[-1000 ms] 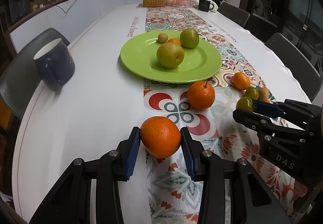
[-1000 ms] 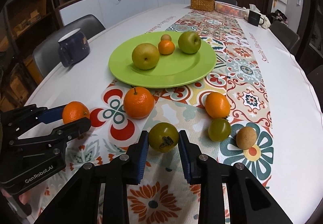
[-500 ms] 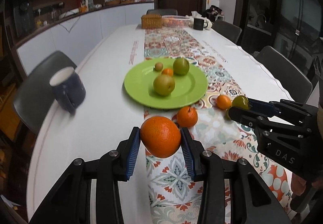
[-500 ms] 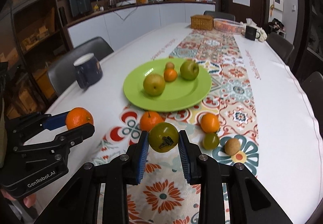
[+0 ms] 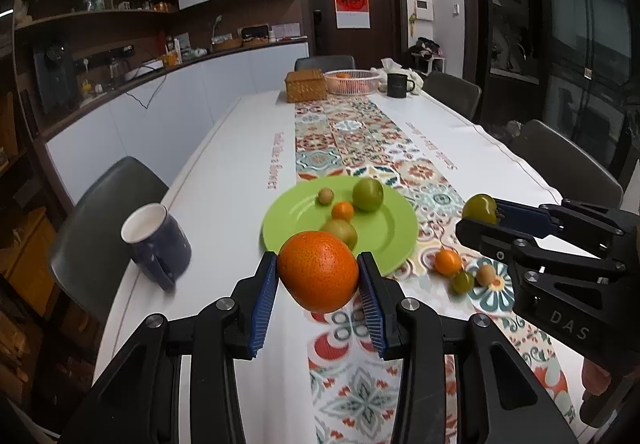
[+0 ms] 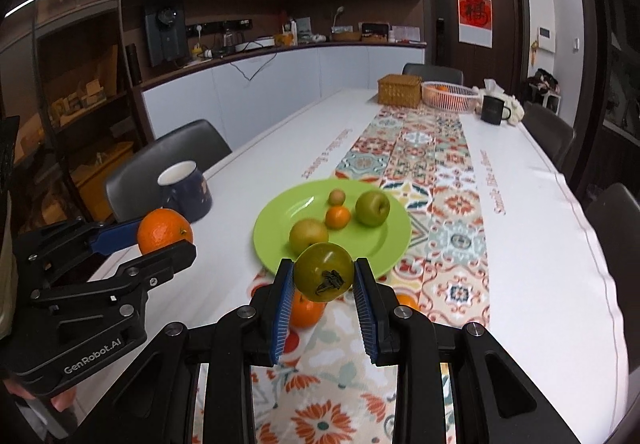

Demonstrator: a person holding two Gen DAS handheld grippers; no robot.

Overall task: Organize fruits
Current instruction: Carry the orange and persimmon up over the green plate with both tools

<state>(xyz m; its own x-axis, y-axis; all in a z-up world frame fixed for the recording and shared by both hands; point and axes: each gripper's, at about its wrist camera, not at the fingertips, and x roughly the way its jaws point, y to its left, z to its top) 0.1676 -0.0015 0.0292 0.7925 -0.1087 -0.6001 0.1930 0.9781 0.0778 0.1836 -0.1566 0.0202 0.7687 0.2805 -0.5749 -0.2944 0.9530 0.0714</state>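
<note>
My left gripper (image 5: pixel 318 286) is shut on a large orange (image 5: pixel 318 276), lifted above the table; from the right wrist view the same orange (image 6: pixel 165 231) shows at the left in that gripper (image 6: pixel 160 240). My right gripper (image 6: pixel 323 284) is shut on a green persimmon (image 6: pixel 323 272), also in the air, visible at the right of the left view as the green persimmon (image 5: pixel 480 208). Ahead lies a green plate (image 5: pixel 292 215) holding a green apple (image 5: pixel 368 194), a pear (image 5: pixel 341 231), a small tangerine (image 5: pixel 343 211) and a small brown fruit (image 5: pixel 325 196).
On the patterned runner (image 5: pixel 360 139) lie a small orange (image 5: pixel 448 262), a green fruit (image 5: pixel 463 281) and a brown fruit (image 5: pixel 485 274). A dark blue mug (image 5: pixel 156 240) stands left of the plate. A wicker box (image 5: pixel 305 85), pink basket (image 5: pixel 352 80) and black mug (image 5: pixel 398 85) sit at the far end; chairs line the table.
Both grippers have risen with their fruits, off the table, so the plate and loose fruits now appear lower and farther away. Both grips stay unchanged.
</note>
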